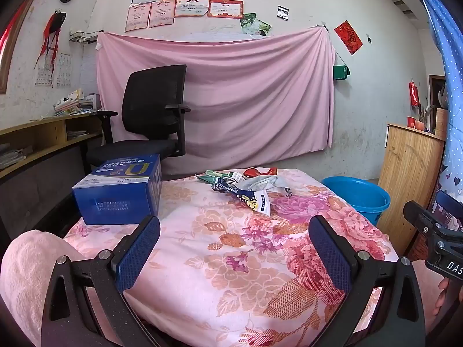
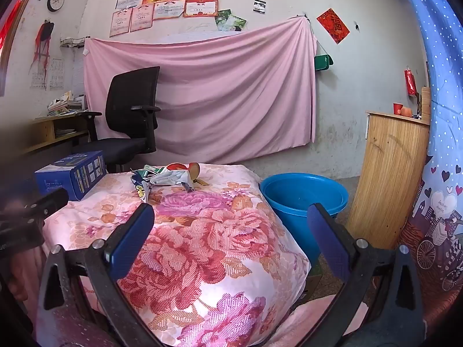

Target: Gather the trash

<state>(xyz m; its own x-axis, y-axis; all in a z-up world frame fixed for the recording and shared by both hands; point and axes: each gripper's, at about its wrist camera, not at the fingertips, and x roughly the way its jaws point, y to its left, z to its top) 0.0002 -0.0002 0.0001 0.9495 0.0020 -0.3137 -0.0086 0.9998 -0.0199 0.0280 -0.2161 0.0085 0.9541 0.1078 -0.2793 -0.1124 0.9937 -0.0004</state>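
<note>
closest to us, our left gripper hangs over the near part of the floral-covered surface with its blue pads spread wide and nothing between them. our right gripper is just as wide apart and empty, poised above the surface's right corner. farther along on the left sits a blue box. beyond it, near the far edge, the trash lies in a loose pile of crumpled wrappers, well apart from both grippers. to the right of the surface, down on the floor, stands a blue bucket. behind are a black office chair and a pink sheet hung on the wall.
</note>
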